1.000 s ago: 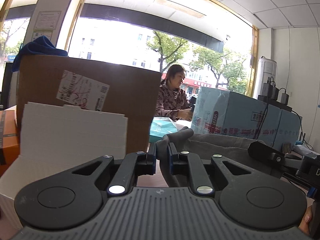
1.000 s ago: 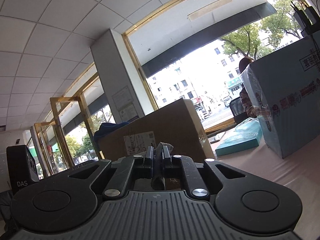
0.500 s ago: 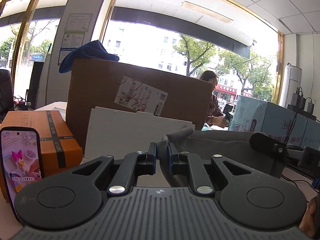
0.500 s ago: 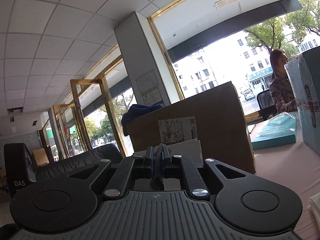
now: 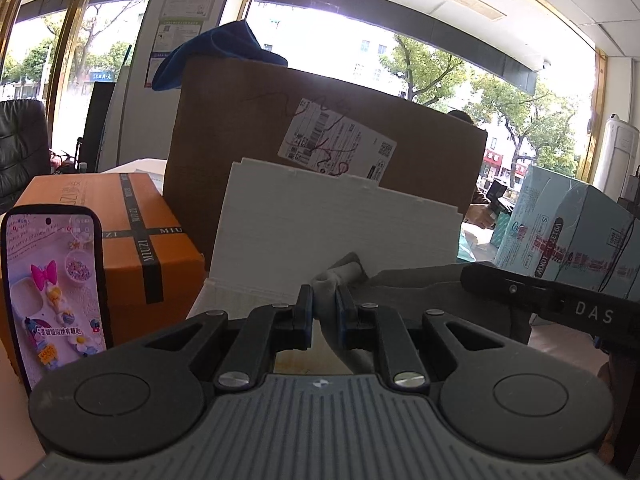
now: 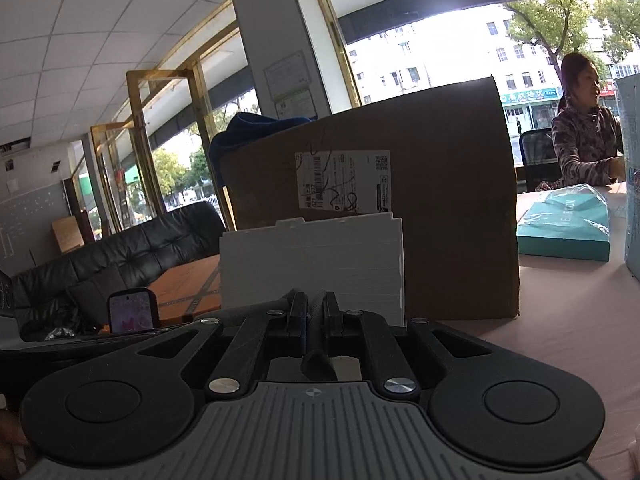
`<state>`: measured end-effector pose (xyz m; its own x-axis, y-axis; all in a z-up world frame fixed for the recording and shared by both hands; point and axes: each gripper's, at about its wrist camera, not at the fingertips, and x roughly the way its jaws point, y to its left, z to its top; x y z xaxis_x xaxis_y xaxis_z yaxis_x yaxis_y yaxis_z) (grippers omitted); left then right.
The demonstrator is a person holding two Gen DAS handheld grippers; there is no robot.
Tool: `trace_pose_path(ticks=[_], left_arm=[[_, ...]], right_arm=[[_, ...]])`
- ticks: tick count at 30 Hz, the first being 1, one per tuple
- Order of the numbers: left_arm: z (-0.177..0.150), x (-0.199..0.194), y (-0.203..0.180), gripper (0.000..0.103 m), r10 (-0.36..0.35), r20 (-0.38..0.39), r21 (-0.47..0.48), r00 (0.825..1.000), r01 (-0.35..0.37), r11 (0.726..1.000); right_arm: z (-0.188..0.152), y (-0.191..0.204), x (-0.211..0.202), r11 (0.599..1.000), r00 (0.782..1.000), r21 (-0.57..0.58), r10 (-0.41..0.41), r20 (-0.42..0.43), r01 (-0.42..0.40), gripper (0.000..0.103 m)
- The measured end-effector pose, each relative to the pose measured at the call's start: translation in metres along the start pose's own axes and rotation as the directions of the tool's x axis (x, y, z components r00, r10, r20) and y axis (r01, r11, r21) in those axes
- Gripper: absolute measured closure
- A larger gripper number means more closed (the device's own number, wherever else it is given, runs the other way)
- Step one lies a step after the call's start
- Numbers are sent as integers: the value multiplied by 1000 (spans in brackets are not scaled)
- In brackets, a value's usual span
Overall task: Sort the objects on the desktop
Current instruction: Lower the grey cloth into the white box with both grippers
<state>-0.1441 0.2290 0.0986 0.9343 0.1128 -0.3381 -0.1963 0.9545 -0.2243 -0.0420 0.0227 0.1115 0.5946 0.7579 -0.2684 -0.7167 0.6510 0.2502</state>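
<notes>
1. The left tool (image 5: 323,307) is clamping a fold of grey cloth (image 5: 420,286) between its closed jaws, and the right tool (image 6: 316,312) is pinching a dark edge of the same cloth (image 6: 317,364).
2. Over the last second both views have been swinging leftward: the brown carton (image 5: 248,148) is now sitting centred, and a phone (image 5: 54,292) and orange box (image 5: 132,216), absent a second ago, are now showing left of the carton.
3. That suggests the cloth is being carried, stretched between the two tools, toward the white foam box (image 5: 332,232) standing just in front of the carton.
4. The cloth is hanging in front of the carton, touching both tools and running rightward from the left one.
5. It is not yet lying on the desk (image 6: 560,320).
</notes>
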Motion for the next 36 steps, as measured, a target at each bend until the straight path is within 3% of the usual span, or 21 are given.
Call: trace_pose_path(ticks=[4, 11, 24, 30, 36], left_arm=[[1, 10, 6, 93, 2, -56, -9, 998, -3, 1000], [0, 20, 7, 93, -7, -144, 6, 990, 8, 1000], [-5, 7, 11, 93, -32, -199, -15, 979, 29, 999], [-4, 6, 9, 93, 9, -165, 18, 986, -6, 1000], [-8, 13, 8, 92, 8, -206, 38, 978, -1, 999]], right_arm=[[4, -3, 22, 1000, 994, -28, -10, -112, 7, 96], [5, -4, 48, 999, 962, -36, -26, -273, 17, 96], [6, 1, 71, 991, 934, -134, -58, -351, 11, 96], [3, 8, 77, 990, 929, -144, -47, -368, -6, 96], [-6, 12, 88, 980, 910, -197, -102, -402, 23, 96]])
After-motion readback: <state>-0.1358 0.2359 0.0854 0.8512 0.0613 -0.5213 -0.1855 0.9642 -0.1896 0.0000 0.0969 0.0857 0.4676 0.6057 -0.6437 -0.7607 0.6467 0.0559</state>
